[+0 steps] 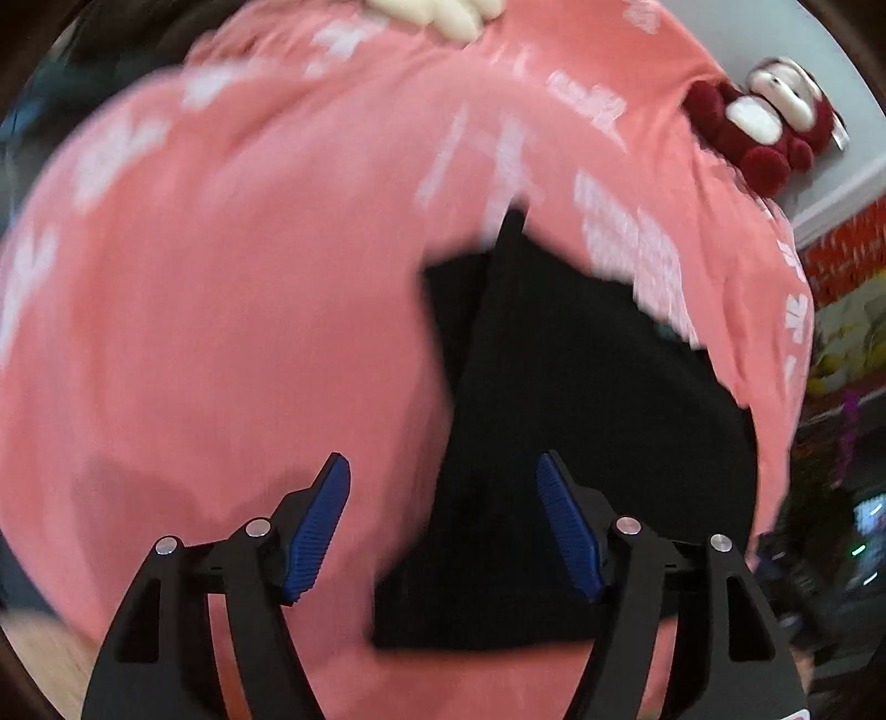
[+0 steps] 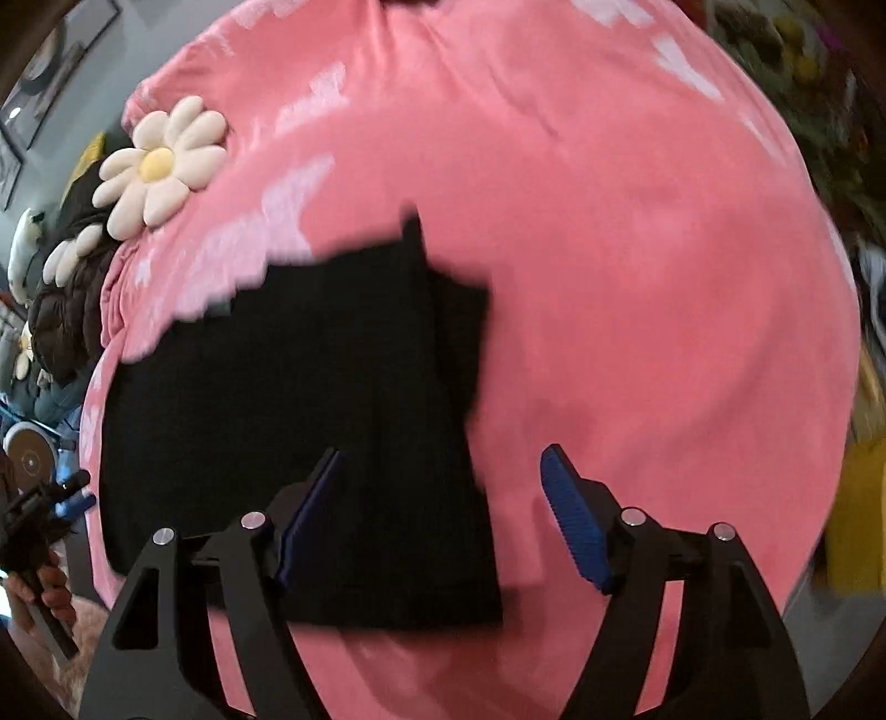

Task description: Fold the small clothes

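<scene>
Left wrist view: left tongs (image 1: 443, 526) stand wide apart with nothing between the blue pads (image 1: 318, 531), pointing steeply down over a pink cover (image 1: 221, 332) printed with white marks. The black garment (image 1: 554, 443), folded into a compact dark shape, lies flat on the pink cover right of centre; the right-hand pad overlaps it in the picture, while the left-hand pad hangs over bare pink fabric, and whether either pad touches the cloth cannot be told. At far right a dark red plush toy (image 1: 769, 127) with a pale face sits at the cover's edge, and part of a cream flower cushion (image 1: 443, 16) shows at the far edge. The picture is blurred. Right wrist view: right tongs (image 2: 443, 520) are likewise spread open and empty. The black garment (image 2: 310, 421) lies left of centre on the pink cover (image 2: 664, 277), its near edge straight, a narrower layer standing out along its right side. A daisy-shaped cushion (image 2: 158, 163) rests at far left beside dark bundled clothing (image 2: 66, 310). At near left a hand (image 2: 39, 587) grips the handle of the other tool.
</scene>
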Tool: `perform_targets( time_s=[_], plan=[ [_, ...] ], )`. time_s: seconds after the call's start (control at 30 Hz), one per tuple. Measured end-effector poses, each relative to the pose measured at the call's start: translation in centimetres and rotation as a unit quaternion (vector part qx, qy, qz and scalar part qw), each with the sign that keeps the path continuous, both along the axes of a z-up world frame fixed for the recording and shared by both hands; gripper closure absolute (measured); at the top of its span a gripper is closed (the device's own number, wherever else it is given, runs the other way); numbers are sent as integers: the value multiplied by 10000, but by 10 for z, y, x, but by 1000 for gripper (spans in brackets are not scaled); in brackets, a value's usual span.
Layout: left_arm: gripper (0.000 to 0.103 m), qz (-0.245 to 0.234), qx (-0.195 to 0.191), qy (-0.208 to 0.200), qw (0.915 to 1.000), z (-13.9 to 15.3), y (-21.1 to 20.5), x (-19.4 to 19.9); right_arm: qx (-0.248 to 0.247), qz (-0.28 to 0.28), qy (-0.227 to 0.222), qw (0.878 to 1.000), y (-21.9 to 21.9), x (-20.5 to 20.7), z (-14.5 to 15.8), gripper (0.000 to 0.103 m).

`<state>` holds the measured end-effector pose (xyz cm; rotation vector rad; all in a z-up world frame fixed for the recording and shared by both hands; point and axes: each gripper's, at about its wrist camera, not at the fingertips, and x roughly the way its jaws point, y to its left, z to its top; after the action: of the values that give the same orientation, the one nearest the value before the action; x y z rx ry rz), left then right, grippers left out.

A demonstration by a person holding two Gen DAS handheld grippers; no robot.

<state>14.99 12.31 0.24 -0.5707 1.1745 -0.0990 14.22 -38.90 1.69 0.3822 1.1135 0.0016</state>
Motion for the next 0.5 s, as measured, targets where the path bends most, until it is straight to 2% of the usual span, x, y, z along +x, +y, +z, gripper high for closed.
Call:
perform_targets(
  time_s=[0.1, 0.13, 0.17, 0.2, 0.23, 0.27, 0.3, 0.37, 0.43, 0.5],
  plan=[
    [36, 168, -227, 348, 9990, -27, -10, -28, 254, -80, 368, 9990, 7, -20, -30, 33],
    [36, 265, -157, 163, 9994, -27, -14, -35, 351, -43, 376, 9987, 10, -22, -34, 40],
    [40, 218, -40, 67, 9997, -26, -18, -37, 428, 36, 330, 9985, 14, -22, -35, 68],
    [62, 104, 81, 26, 9999, -24, -23, -36, 465, 93, 282, 9985, 18, -21, -31, 88],
    [86, -40, 46, 16, 10000, -21, -26, -35, 438, 85, 214, 9988, 19, -21, -24, 88],
    [98, -86, -143, 58, 9998, -16, -24, -32, 348, 86, 52, 9993, 21, -23, -10, 89],
    [98, 27, -221, 6, 9998, -9, -20, -33, 271, 102, -94, 9995, 21, -26, 4, 89],
    [98, 72, -247, -118, 9996, 6, -13, -36, 181, 112, -142, 9997, 20, -29, 14, 89],
    [98, -39, -185, 11, 9998, 2, -11, -36, -46, 255, 158, 9995, 20, -25, -2, 87],
    [97, -125, 92, 284, 9995, -14, -17, -32, -117, 332, 594, 9976, 23, -23, -26, 84]
  ],
)
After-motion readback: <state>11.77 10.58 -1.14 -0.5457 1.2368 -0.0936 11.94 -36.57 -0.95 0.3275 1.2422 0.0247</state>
